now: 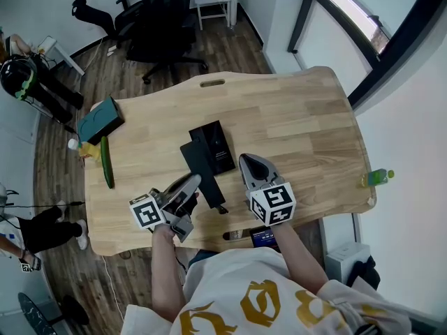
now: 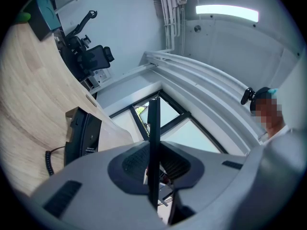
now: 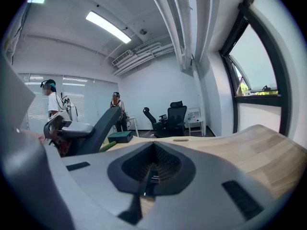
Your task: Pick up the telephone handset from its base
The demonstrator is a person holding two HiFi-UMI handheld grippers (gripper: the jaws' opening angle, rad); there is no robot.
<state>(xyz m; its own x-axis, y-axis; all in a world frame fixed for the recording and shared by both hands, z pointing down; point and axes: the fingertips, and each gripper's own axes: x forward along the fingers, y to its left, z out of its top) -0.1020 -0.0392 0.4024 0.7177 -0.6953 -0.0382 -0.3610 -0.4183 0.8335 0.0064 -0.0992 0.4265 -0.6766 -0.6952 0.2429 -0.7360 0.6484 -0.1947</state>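
The black telephone base (image 1: 218, 142) lies in the middle of the wooden table (image 1: 293, 117). The long black handset (image 1: 202, 160) slants across the base's left side, apparently raised off it. My left gripper (image 1: 195, 182), rolled on its side, is shut on the handset near its lower half. In the left gripper view the handset (image 2: 153, 119) is a thin black bar clamped between the jaws (image 2: 153, 145), with the base (image 2: 82, 137) and coiled cord (image 2: 48, 163) beyond. My right gripper (image 1: 244, 158) hovers shut and holds nothing right of the phone. In the right gripper view its jaws (image 3: 153, 145) hold nothing.
A teal box (image 1: 100, 119), a cucumber (image 1: 107, 162) and a small yellow thing (image 1: 87, 150) sit at the table's left end. A green bottle (image 1: 377, 178) shows past the right edge. A black office chair (image 1: 164, 19) stands beyond the table. People stand at the left.
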